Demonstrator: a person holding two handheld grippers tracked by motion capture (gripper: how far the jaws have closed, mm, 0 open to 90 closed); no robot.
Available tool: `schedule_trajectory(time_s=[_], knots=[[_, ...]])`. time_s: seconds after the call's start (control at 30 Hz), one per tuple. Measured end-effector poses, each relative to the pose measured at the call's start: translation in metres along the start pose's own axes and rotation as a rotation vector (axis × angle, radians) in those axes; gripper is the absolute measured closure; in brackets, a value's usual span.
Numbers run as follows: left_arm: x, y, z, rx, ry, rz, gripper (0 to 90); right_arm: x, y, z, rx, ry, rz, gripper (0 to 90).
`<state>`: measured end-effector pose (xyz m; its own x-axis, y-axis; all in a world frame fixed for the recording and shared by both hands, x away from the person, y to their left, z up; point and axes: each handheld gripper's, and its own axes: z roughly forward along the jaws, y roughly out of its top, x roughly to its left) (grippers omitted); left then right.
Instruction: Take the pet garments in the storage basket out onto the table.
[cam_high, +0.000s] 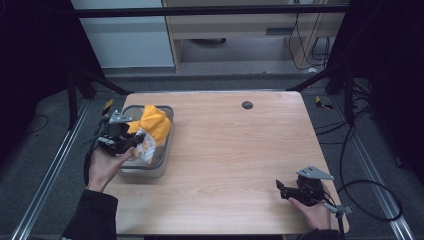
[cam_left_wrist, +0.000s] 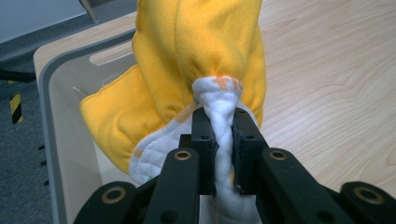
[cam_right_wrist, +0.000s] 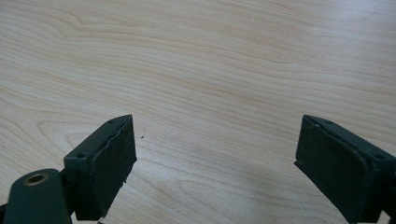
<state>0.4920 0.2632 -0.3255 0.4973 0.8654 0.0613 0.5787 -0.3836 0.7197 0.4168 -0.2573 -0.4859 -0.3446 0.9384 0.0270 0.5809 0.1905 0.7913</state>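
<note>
left gripper (cam_left_wrist: 220, 116) pinching yellow cloth (cam_left_wrist: 196, 51), seemingly over bin (cam_high: 162, 150)

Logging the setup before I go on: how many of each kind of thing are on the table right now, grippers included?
Grippers: 2, the left gripper and the right gripper
Grey bins: 1, bin
Yellow and white cloths: 1, cloth
Total: 4

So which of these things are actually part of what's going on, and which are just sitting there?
In use:
- yellow and white cloth, pinched by the left gripper
- grey bin the cloth hangs over

Just there:
- right gripper, open over bare table
- small dark disc at the table's far side
</note>
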Motion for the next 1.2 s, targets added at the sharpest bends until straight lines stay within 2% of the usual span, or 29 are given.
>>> schedule_trajectory(time_s=[0.37, 0.7, 0.83, 0.87, 1.1, 1.2], knots=[[-0.017, 0.006, -0.009, -0.009, -0.033, 0.054, 81.3, 0.0, 0.0, 0.0, -0.002, -0.001, -0.002, 12.0], [-0.041, 0.013, -0.019, -0.034, -0.083, 0.117, 81.3, 0.001, 0.0, 0.0, -0.003, -0.001, -0.003, 12.1], [-0.047, 0.015, -0.02, -0.037, -0.099, 0.125, 81.3, 0.0, 0.0, 0.0, -0.005, 0.0, -0.001, 12.1], [-0.052, 0.017, -0.02, -0.039, -0.113, 0.141, 81.3, 0.0, 0.0, 0.0, -0.005, 0.0, -0.001, 12.1], [-0.067, 0.023, -0.021, -0.039, -0.151, 0.17, 81.3, 0.0, 0.001, 0.0, -0.007, 0.0, -0.007, 12.1], [-0.073, 0.025, -0.021, -0.039, -0.162, 0.183, 81.3, 0.001, 0.001, -0.001, -0.002, 0.004, 0.006, 12.1]])
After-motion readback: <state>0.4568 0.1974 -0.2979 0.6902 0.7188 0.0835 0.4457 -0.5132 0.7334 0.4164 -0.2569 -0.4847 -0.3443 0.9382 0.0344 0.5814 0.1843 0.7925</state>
